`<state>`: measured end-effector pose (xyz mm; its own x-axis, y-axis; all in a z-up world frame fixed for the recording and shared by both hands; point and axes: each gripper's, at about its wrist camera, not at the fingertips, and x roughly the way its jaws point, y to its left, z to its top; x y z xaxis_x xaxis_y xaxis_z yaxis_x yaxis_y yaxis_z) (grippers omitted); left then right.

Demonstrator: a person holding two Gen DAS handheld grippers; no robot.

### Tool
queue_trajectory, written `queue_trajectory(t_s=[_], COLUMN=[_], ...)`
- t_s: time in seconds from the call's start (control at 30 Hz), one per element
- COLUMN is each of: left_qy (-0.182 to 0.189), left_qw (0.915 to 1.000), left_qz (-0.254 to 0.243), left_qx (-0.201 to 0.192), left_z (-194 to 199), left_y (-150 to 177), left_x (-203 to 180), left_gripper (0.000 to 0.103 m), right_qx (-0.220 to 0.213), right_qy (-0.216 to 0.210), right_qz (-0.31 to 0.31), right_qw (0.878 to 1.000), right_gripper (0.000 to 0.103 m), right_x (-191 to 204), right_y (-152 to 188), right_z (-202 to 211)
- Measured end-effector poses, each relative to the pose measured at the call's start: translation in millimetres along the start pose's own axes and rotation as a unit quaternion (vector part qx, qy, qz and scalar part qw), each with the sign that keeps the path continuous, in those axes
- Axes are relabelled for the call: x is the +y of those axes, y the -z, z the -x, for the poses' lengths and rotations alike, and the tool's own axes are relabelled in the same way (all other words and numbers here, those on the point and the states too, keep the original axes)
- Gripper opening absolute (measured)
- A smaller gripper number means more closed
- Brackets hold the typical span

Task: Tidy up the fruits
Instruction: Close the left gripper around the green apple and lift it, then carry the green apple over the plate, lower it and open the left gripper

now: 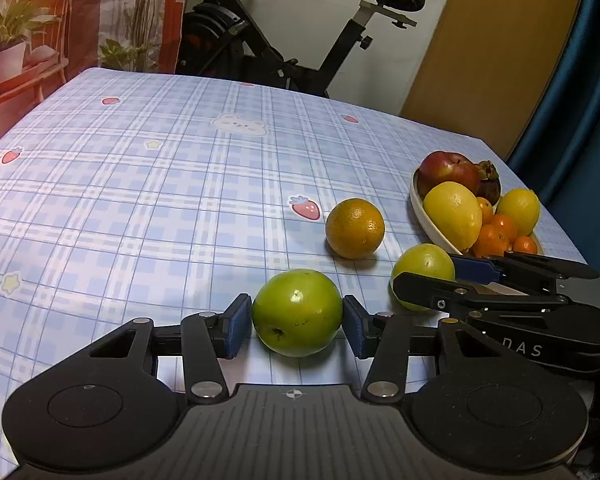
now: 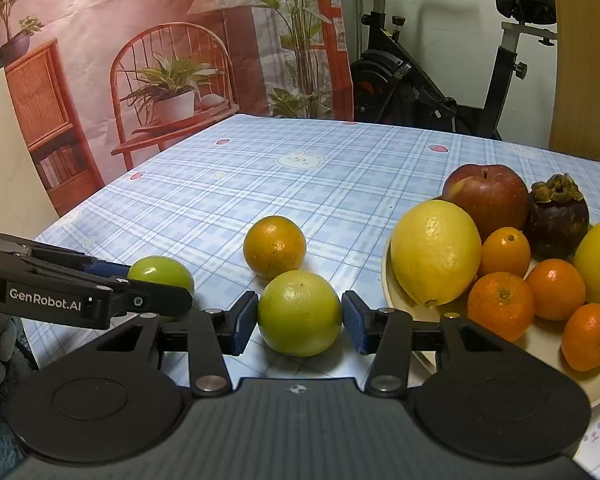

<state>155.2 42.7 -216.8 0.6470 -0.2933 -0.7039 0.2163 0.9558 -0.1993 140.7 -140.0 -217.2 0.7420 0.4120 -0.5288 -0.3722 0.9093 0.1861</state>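
My left tool (image 1: 298, 326) pinches a green fruit (image 1: 297, 312) resting on the tabletop (image 1: 140, 200); my right tool (image 2: 300, 322) pinches a second green fruit (image 2: 299, 312). The plate (image 2: 396, 296) lies just right of the right tool, the nearer one.

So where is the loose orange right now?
The orange sits on the tablecloth, left of the plate, just beyond both green fruits.

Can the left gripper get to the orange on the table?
Probably not right now: the left gripper is closed on a green fruit. The orange sits just beyond, with bare tablecloth between.
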Motion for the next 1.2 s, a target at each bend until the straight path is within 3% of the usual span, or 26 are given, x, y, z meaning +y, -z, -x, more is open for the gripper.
queue_trajectory(t_s=[0.7,0.97,1.2], left_qy=[-0.001,0.005,0.023], left_qw=[1.0000,0.9995,0.9980], left_qz=[-0.006,-0.020,-0.034], left_qx=[-0.003,-0.024,-0.048], left_z=[1.6,15.4,25.4], left_y=[0.9,-8.6,-36.8], left_x=[-1.0,-9.8,-30.7], left_gripper=[0.050,0.050,0.050], right_qx=[0.001,-0.030,-0.061], right_qy=[-0.005,-0.003,0.015], right_qz=[0.001,0.001,-0.029], right_qw=[1.000,1.000,0.998], right_gripper=[0.049,0.049,0.049], right_x=[1.9,2.2,-15.8], right_y=[2.2,0.5,-1.2], right_z=[1.5,21.5,53.4])
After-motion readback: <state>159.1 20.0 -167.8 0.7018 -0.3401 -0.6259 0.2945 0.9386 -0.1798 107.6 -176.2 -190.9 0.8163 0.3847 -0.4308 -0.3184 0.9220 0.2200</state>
